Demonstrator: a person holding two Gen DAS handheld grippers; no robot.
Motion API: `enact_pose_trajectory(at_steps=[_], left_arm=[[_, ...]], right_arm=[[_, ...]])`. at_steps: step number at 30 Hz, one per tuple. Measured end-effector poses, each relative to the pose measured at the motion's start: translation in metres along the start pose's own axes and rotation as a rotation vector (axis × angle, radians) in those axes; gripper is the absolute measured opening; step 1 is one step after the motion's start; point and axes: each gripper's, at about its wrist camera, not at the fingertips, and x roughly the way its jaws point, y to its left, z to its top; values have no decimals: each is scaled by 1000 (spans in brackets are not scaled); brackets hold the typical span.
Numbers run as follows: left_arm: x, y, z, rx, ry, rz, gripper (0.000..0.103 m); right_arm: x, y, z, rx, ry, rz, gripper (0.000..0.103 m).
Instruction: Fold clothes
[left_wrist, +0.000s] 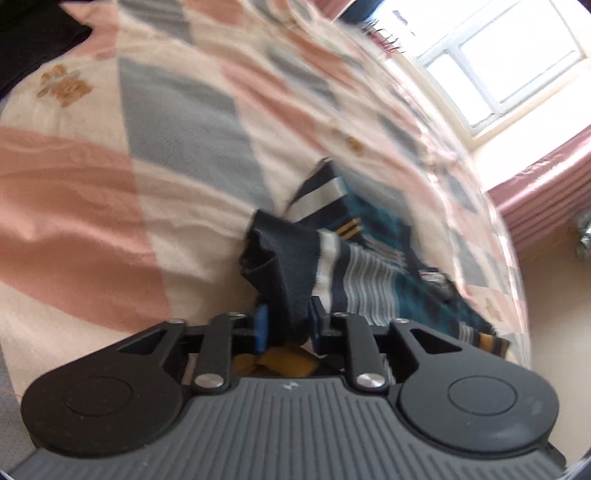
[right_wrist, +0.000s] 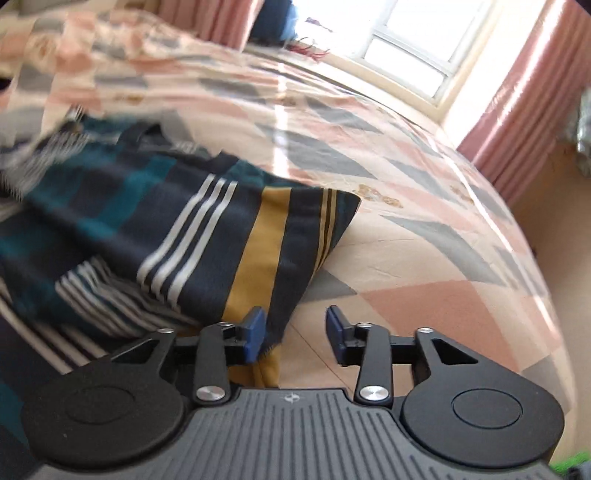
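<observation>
A striped garment (left_wrist: 369, 266) in navy, teal, white and mustard lies bunched on the bed. In the left wrist view my left gripper (left_wrist: 289, 325) is shut on a navy fold of it, and the cloth rises from between the blue pads. In the right wrist view the same garment (right_wrist: 184, 221) spreads to the left and ahead. Its mustard-striped edge hangs against the left blue pad (right_wrist: 255, 330). My right gripper (right_wrist: 295, 332) stands open, with most of the gap over bare bedding.
The bed cover (left_wrist: 147, 147) has pink, grey and cream patches. A black cloth (left_wrist: 33, 40) lies at the far left corner. A bright window (right_wrist: 406, 48) and pink curtains (right_wrist: 517, 103) stand beyond the bed. The bed's edge drops to a beige floor (left_wrist: 554, 332) on the right.
</observation>
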Motion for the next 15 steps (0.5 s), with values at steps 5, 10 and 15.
enact_pose_trajectory(at_steps=[5, 10, 15], left_arm=[[25, 28, 2, -229, 32, -73, 15], [-2, 2, -4, -9, -106, -74, 5], [-1, -11, -22, 196, -119, 45, 8]], right_arm=[[17, -28, 21, 243, -22, 71, 43], [52, -60, 59, 451, -84, 89, 9], [122, -58, 73, 507, 43, 112, 9]])
